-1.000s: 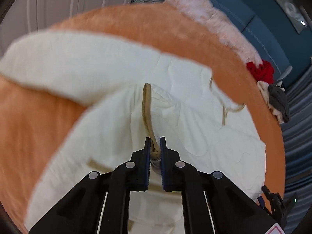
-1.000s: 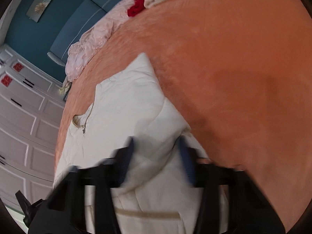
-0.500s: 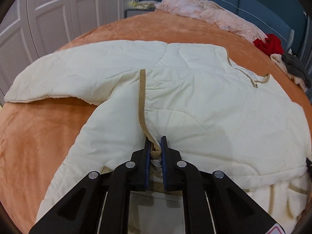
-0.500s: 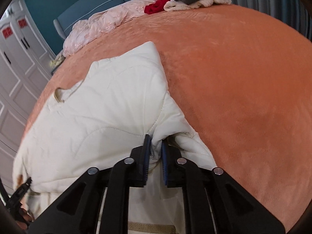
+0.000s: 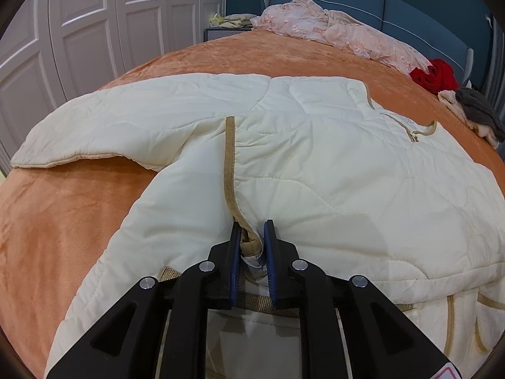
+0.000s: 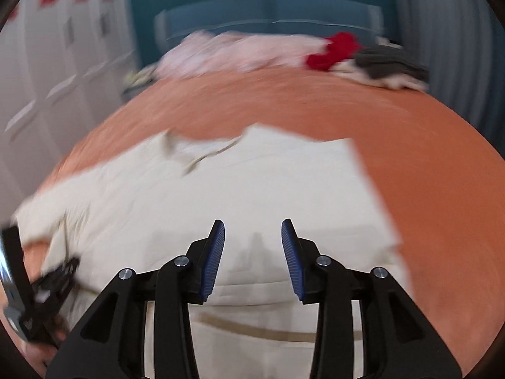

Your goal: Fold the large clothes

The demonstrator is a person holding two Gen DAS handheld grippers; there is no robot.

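A large cream quilted jacket (image 5: 315,164) with tan trim lies folded on the orange bed cover (image 5: 47,221). One sleeve stretches out to the left. My left gripper (image 5: 252,233) is nearly shut on the jacket's tan-trimmed edge (image 5: 249,243), low over the cloth. The right wrist view is blurred. There my right gripper (image 6: 252,237) is open and empty, just above the folded jacket (image 6: 252,183). The left gripper (image 6: 47,281) shows at that view's lower left edge.
A pink garment (image 5: 331,31), a red one (image 5: 435,74) and a grey and cream pile (image 5: 473,110) lie at the bed's far side by the blue headboard (image 5: 394,3). White wardrobe doors (image 5: 79,25) stand on the left.
My right gripper has let go of the jacket and opened, and it is swinging, blurring its view. My left gripper's jaws have parted slightly around the trim.
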